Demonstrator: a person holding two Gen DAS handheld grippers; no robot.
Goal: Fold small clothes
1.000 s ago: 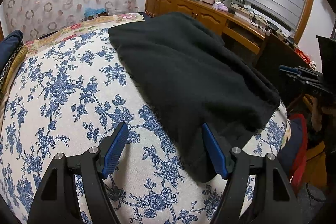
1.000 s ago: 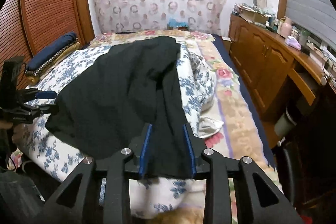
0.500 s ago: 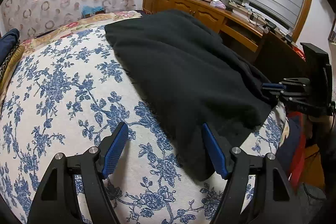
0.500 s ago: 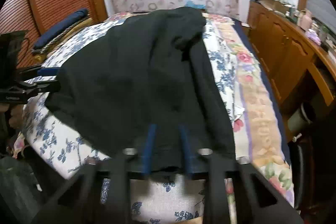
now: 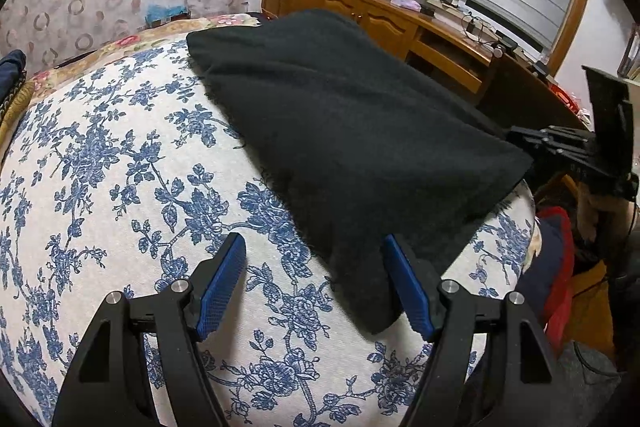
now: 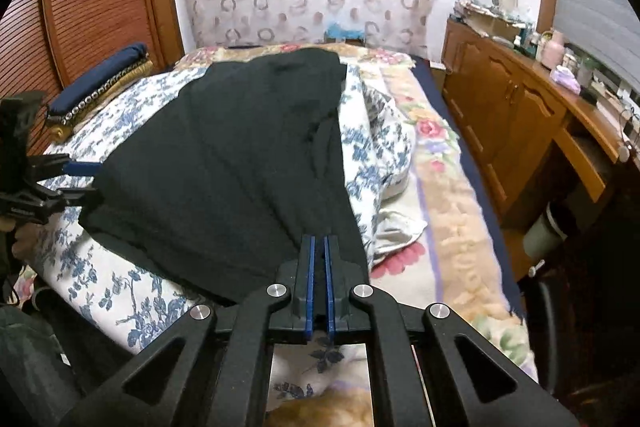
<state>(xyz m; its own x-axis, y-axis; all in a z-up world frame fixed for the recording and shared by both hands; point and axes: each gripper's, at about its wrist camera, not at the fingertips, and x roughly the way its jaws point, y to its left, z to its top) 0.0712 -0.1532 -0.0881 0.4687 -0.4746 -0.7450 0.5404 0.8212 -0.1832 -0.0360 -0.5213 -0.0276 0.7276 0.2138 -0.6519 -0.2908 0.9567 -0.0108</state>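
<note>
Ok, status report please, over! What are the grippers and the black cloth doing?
Right gripper shut on black cloth corner. Left gripper open around other corner. Cloth flat on floral bedcover. Nothing in the way.

A blue-flowered quilt (image 5: 100, 167) covers the bed; a cluttered wooden sideboard (image 6: 520, 107) stands beside, possibly holding bottles.

Right tongs (image 6: 319, 281) have clamped shut on the black garment (image 6: 224, 163) (near hem)
</note>
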